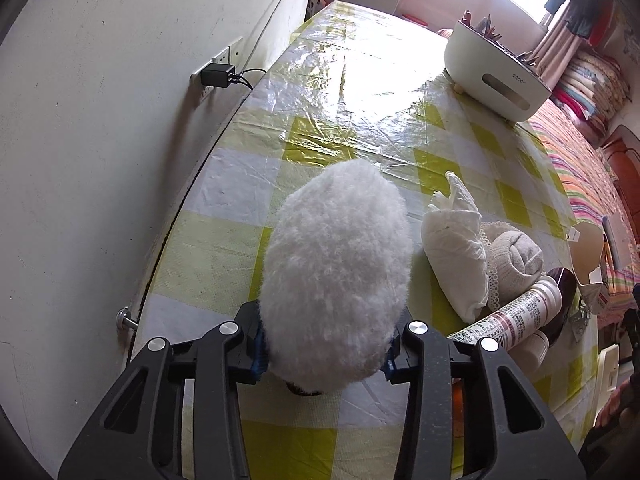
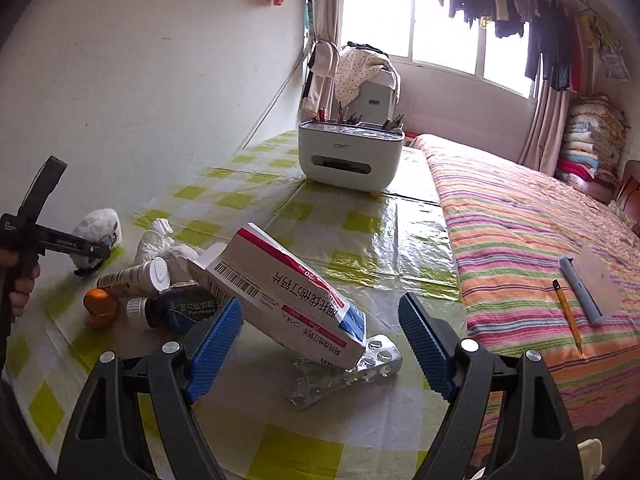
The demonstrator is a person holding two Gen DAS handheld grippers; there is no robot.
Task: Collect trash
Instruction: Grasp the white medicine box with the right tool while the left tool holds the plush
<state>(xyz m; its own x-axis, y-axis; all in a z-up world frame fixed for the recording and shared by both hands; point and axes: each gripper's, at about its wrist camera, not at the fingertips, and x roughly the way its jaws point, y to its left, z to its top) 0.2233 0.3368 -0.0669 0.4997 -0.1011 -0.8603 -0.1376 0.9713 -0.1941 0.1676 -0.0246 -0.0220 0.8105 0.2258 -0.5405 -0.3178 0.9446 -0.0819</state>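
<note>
- checked tablecloth (image 2: 360, 236) covers our work surface.
- our left gripper (image 1: 326, 354) clamps the white fluffy ball (image 1: 336, 272).
- our right gripper (image 2: 320, 344) stands wide around the medicine box (image 2: 288, 292), not touching.

1. The fluffy white toy (image 1: 336, 276) hides the left tongs' (image 1: 326, 354) blue pads (image 1: 259, 346), so contact is unclear.
2. The medicine box (image 2: 280, 292) covers part of the blister pack (image 2: 348, 376).
3. The orange (image 2: 100, 304) is half-hidden behind bottles.

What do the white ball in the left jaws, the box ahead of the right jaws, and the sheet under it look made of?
White ball: looks like fluffy plush, fuzzy fibres all over.
Box: printed cardboard, open flap and barcode.
Sheet: likely foil blister pack, silvery, crinkled, with pockets.
</note>
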